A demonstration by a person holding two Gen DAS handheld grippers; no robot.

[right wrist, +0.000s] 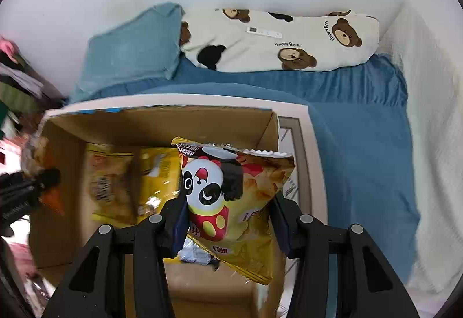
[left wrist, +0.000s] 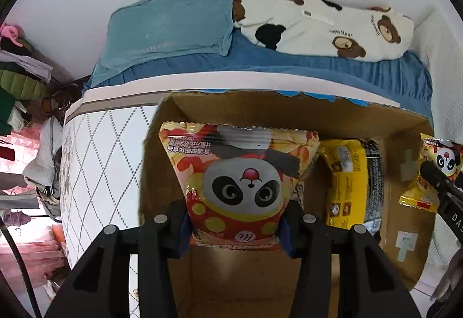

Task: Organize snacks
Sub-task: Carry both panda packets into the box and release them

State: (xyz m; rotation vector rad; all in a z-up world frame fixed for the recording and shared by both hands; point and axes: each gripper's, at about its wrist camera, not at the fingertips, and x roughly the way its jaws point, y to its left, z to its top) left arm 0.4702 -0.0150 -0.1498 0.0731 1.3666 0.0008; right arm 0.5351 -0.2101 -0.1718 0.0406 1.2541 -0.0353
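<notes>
My left gripper [left wrist: 235,228] is shut on a red panda snack bag [left wrist: 237,182] and holds it over the open cardboard box [left wrist: 289,109]. My right gripper [right wrist: 228,228] is shut on a yellow panda snack bag [right wrist: 231,196], over the box's [right wrist: 156,121] right side. A yellow snack pack [left wrist: 350,182] lies inside the box; it also shows in the right wrist view [right wrist: 115,182], blurred. The right gripper and its bag show at the right edge of the left wrist view [left wrist: 434,173]. The left gripper shows at the left edge of the right wrist view [right wrist: 26,190].
The box stands against a white quilted mattress side [left wrist: 101,159]. Behind it is a bed with a blue sheet [right wrist: 361,130], a blue pillow [left wrist: 173,23] and a bear-print pillow [right wrist: 277,40]. Clothes hang at the left [left wrist: 20,72].
</notes>
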